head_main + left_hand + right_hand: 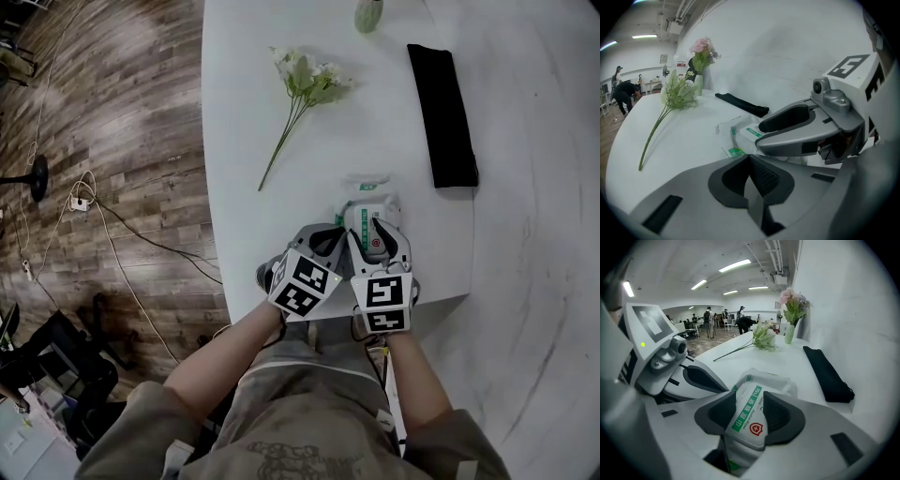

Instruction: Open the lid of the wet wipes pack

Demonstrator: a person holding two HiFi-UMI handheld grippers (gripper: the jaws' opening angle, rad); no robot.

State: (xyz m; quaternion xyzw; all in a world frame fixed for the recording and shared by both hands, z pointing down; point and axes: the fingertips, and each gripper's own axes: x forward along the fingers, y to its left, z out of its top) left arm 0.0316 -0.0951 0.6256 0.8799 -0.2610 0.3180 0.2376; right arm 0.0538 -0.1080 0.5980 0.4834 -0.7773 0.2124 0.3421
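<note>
A wet wipes pack is being seen near the front edge of a smooth white counter, just ahead of the two grippers. Its body is soft, crinkled white film with green print, and a rounded, rigid-looking white lid bearing a green strip and a red shield mark is being shown on its top.

The right gripper is being held over the pack with its jaws standing wide, one dark ribbed pad on each side of the lid. The lid is filling most of the gap, and no squeeze is being shown in the right gripper view. The left gripper is being held just beside it, at the pack's left. Its grey jaws are being kept together, pad against pad, with nothing between them.

Farther back, a long thin flower stem with pale blossoms is lying flat on the counter. A flat black oblong pouch is lying to the right, well apart from the pack. A small vase is standing at the far edge. Bare counter is being left between pack, stem and pouch. To the left, the counter's edge is dropping to a wooden floor.
</note>
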